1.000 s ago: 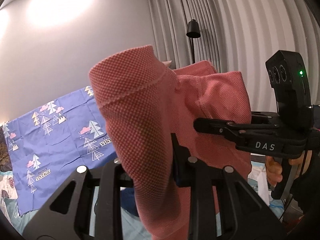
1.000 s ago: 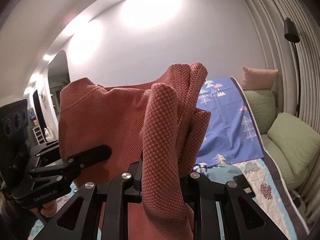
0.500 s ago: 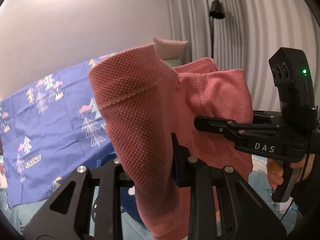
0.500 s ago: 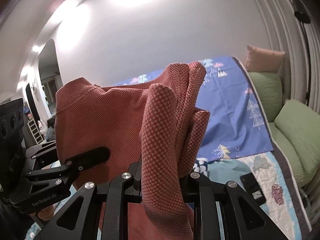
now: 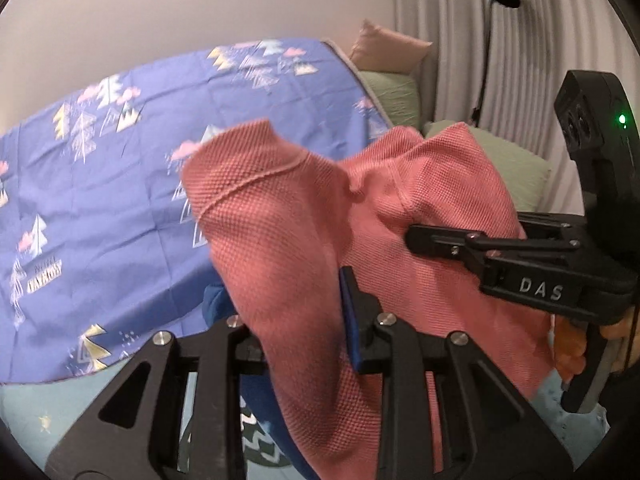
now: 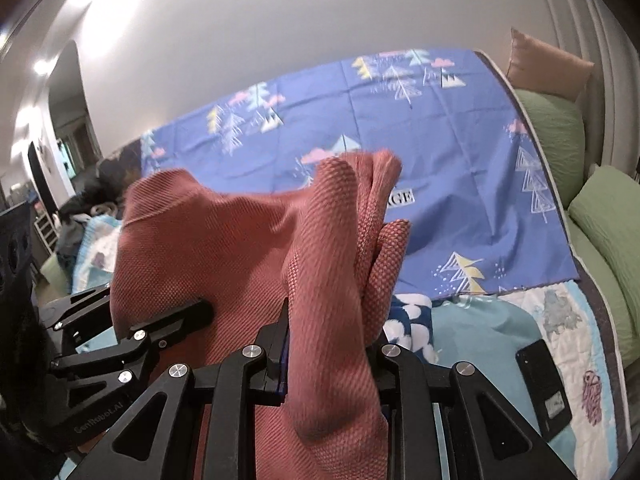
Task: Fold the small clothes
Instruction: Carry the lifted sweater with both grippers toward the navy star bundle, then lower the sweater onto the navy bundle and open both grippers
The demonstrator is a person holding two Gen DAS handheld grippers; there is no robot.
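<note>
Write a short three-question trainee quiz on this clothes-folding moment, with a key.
1. True or false: the pink garment lies flat on the blue sheet.
2. What grips the garment? A) left gripper only B) right gripper only C) both
3. Fill in: the pillows beside the sheet are ____ in colour.

Key: 1 false, since it hangs bunched between the two sets of jaws, above the sheet. 2 C. 3 green.

White wall [image 6: 280,20], pleated curtain [image 5: 460,40], bed [image 6: 500,320], green pillows [image 6: 608,216].
</note>
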